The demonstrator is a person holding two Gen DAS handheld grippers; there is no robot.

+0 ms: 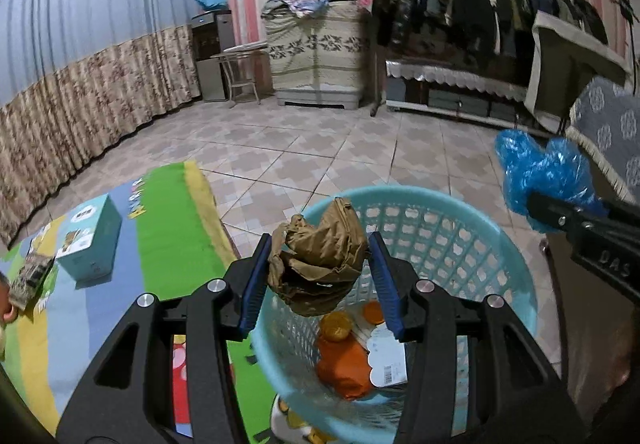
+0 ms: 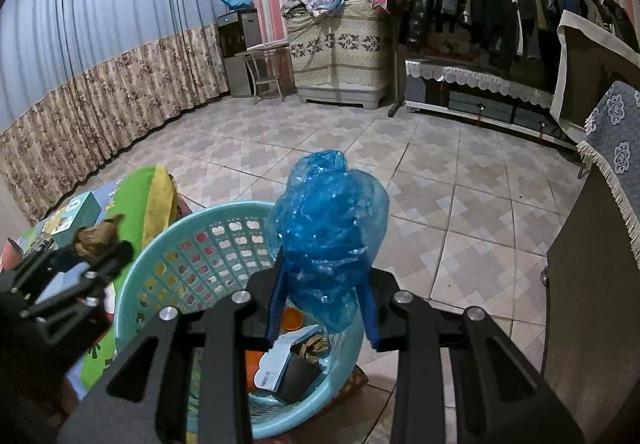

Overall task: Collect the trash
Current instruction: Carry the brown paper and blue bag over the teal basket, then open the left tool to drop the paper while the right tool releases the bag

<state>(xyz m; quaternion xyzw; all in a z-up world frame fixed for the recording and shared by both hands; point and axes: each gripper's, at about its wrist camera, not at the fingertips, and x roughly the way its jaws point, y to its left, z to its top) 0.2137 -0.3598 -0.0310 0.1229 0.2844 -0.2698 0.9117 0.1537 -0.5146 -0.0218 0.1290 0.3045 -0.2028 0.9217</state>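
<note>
Both sets of jaws are partly closed, each pinching a wad of trash. On the left gripper (image 1: 318, 276) the blue pads press on either side of a crumpled brown paper bag (image 1: 320, 264), which fills the gap and bulges above and below it. That wad hangs over the near rim of the light blue basket (image 1: 480, 228). On the right gripper (image 2: 325, 300) the jaws clamp the lower part of a scrunched blue plastic bag (image 2: 330, 232), most of which puffs up above the pads, over the basket's right side. Both wads look light, soft and springy, so they should squash under the pads and drop freely once let go. The plastic is probably slippery and best held low in its bunched middle, as it is now; the paper is stiffer and holds its creases, so a grip across its thick centre seems safest. Down in the basket lie an orange packet (image 1: 348, 368), a small orange cup (image 1: 336, 326) and a white card with a barcode (image 1: 386, 360). Left of the basket is a striped play mat (image 1: 172, 228), and on it, further off, a light blue box (image 1: 90, 236). Beyond is tiled floor (image 2: 440, 180).
</note>
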